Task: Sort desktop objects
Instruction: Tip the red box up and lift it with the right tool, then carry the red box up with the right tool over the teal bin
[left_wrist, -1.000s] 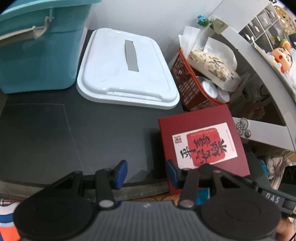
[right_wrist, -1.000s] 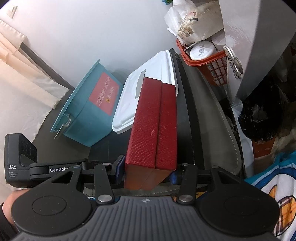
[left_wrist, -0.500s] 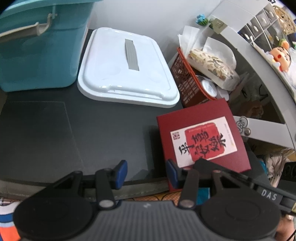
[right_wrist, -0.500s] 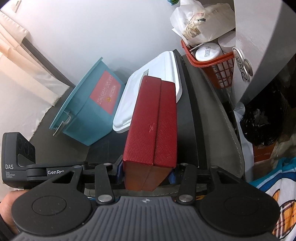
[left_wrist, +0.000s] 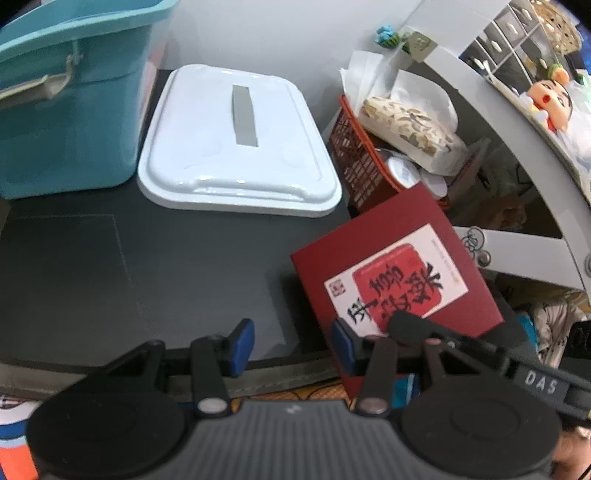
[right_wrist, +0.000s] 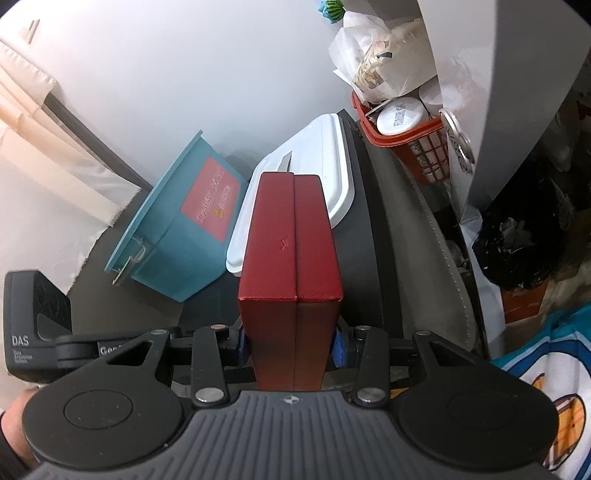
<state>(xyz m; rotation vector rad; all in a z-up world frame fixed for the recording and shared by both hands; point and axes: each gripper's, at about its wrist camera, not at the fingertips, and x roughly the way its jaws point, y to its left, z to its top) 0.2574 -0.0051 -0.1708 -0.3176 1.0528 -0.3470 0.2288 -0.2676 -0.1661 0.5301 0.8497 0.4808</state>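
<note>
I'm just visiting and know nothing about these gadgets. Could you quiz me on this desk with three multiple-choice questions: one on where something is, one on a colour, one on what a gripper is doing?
1. Where does the white lid lie?
A. Between the teal bin and the red basket
B. Inside the teal bin
C. On top of the red box

2. What colour is the strip along the middle of the lid?
A. Green
B. Grey
C. Yellow

3. What is the right gripper doing?
A. Hanging open with nothing in it
B. Gripping the white lid
C. Clamping the red box

Answers: 1 A, the left wrist view shows bin on one side and basket on the other. 2 B, the strip looks grey. 3 C, both fingers press the box's sides.
</note>
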